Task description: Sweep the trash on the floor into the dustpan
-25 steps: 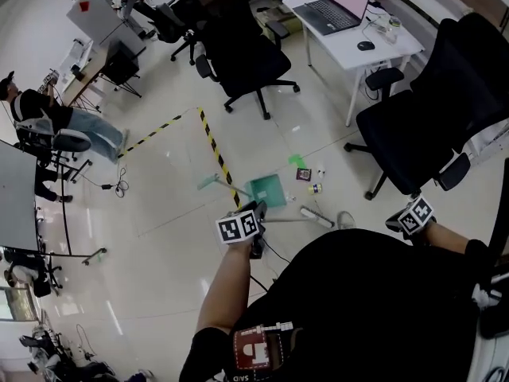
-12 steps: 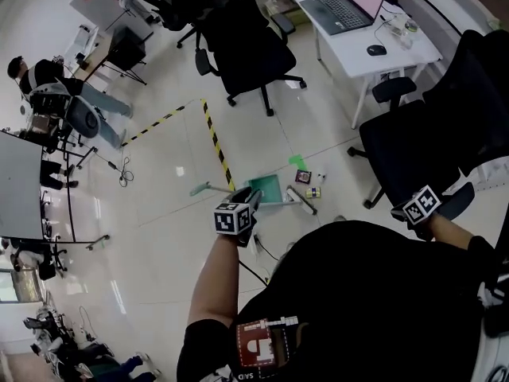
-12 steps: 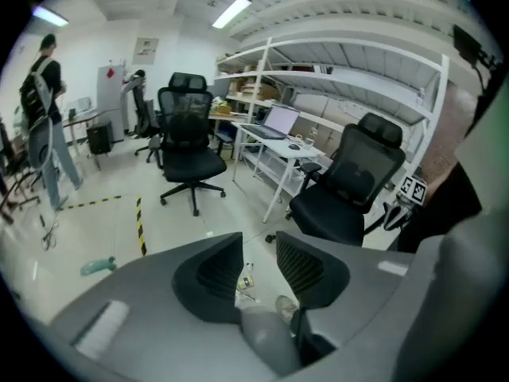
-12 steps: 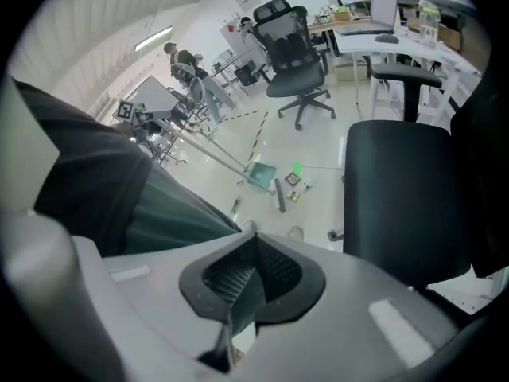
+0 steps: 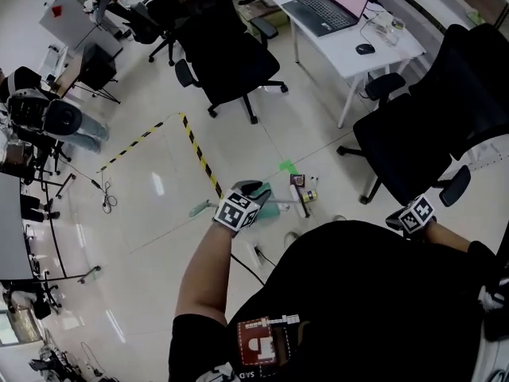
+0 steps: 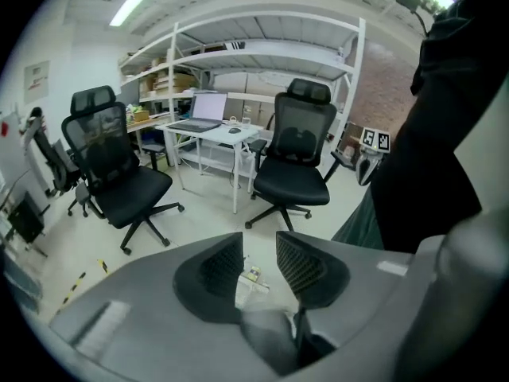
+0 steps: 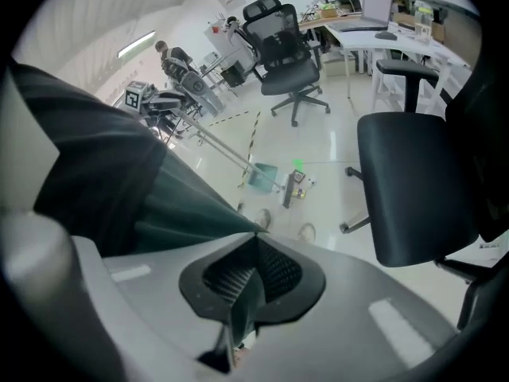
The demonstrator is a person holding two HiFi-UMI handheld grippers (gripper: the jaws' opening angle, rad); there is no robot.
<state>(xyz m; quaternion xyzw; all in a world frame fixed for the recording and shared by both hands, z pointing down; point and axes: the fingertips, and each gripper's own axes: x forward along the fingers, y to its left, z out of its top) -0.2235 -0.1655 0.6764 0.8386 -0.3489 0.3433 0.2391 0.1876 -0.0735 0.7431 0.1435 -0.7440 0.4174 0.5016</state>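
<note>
Trash (image 5: 302, 183) shows in the head view as a few small packets and scraps on the glossy floor (image 5: 159, 213), at 2 o'clock of the left gripper (image 5: 250, 191). The teal dustpan (image 5: 266, 194) sits at 9 o'clock of the trash, near it and partly under that gripper. A pale broom (image 5: 288, 206) runs from the gripper toward 3 o'clock, its head just beside the packets. The right gripper (image 5: 402, 220) is well apart at 3 o'clock, next to a black chair (image 5: 429, 134).

In the left gripper view the left gripper (image 6: 258, 245) has its jaws a little apart. Their tips are bare, and the trash (image 6: 253, 277) lies on the floor beyond them. A grey rod is clamped low at their root; I judge it to be the broom handle.

In the right gripper view the right gripper (image 7: 256, 241) has its jaws pressed together on a fold of green cloth (image 7: 159, 205) that fans out toward 9 o'clock. Whether it is a garment or a bag I cannot tell. The dustpan (image 7: 262, 175) and trash (image 7: 302, 180) lie at 12 o'clock.

The scraps look light and are likely to skid on the smooth tile, so short, low strokes suit them. The broom seems light and stiff, and is best held on its handle. The plastic dustpan may slide when pushed against, so it is best braced by its handle.
</note>
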